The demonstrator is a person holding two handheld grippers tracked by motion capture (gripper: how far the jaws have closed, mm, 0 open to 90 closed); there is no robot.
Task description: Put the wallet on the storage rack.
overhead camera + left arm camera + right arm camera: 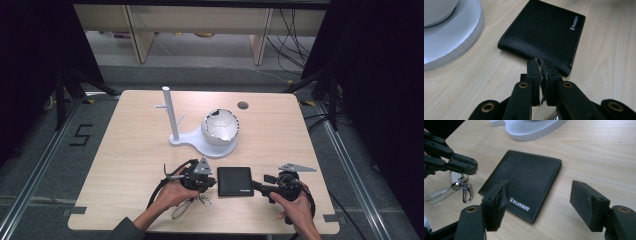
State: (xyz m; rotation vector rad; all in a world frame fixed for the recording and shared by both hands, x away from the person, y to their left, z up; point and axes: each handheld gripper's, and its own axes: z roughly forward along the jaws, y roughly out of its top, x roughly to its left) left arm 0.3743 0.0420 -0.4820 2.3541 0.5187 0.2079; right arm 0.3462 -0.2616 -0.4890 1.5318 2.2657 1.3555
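Item: wallet (235, 181), black leather, closed, flat on table (130, 140) at 6 o'clock of the white stand (200, 141), between the two grippers.

Left gripper (204, 184): at wallet's 9 o'clock edge, jaws together, nothing between them; keyring (461, 186) lies beneath it.

Right gripper (541, 207): at wallet's 3 o'clock edge, jaws apart, straddling the near corner, not touching.

Handling, as judged: brace the wallet with the shut left tip, slide the right jaws level over the edge, then pinch squarely; leather may skid.

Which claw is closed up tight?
The left claw, just at the black wallet's left edge, is shut with nothing between its jaws. The right claw stands wide open.
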